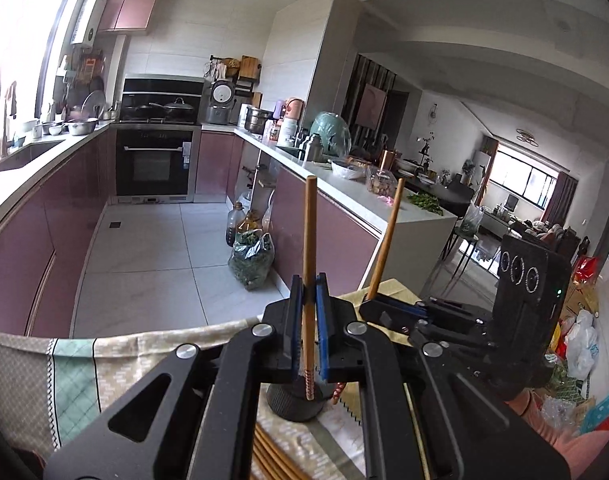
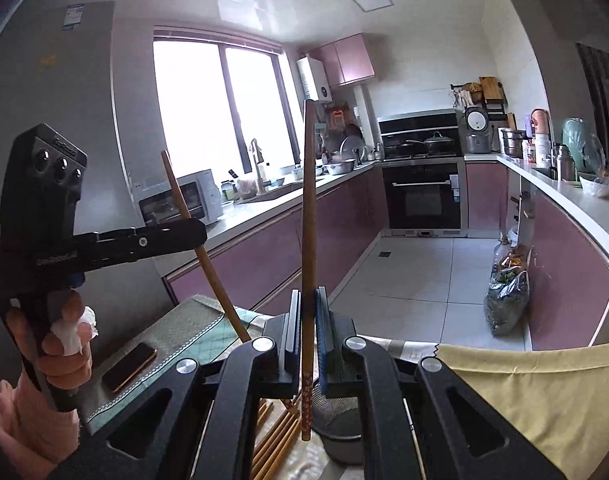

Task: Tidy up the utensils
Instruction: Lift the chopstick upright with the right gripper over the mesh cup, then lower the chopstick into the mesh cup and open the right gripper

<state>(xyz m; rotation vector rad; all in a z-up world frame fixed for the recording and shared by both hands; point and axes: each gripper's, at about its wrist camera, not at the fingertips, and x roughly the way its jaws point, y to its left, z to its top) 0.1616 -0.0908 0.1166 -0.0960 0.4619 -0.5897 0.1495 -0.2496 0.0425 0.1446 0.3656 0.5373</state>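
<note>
My left gripper (image 1: pixel 309 280) is shut on a brown chopstick (image 1: pixel 309 224) that stands upright, patterned end down. That end hangs just over a black round holder (image 1: pixel 292 404). To its right, my right gripper (image 1: pixel 370 302) is shut on a second chopstick (image 1: pixel 389 236), which leans right. In the right wrist view the right gripper (image 2: pixel 307 294) pinches its chopstick (image 2: pixel 309 200) upright beside the black mesh holder (image 2: pixel 340 428). The left gripper (image 2: pixel 198 232) holds its tilted chopstick (image 2: pixel 176 192) at the left. Several more chopsticks (image 2: pixel 276 444) lie on the cloth below.
A patterned tablecloth (image 1: pixel 76 380) covers the table, with a yellow cloth (image 2: pixel 524 392) at the right. A phone (image 2: pixel 130 366) lies on the left part. A hand (image 2: pixel 64 344) grips the left tool. Beyond are kitchen counters (image 1: pixel 344 188), an oven (image 1: pixel 154 164) and tiled floor (image 1: pixel 152 240).
</note>
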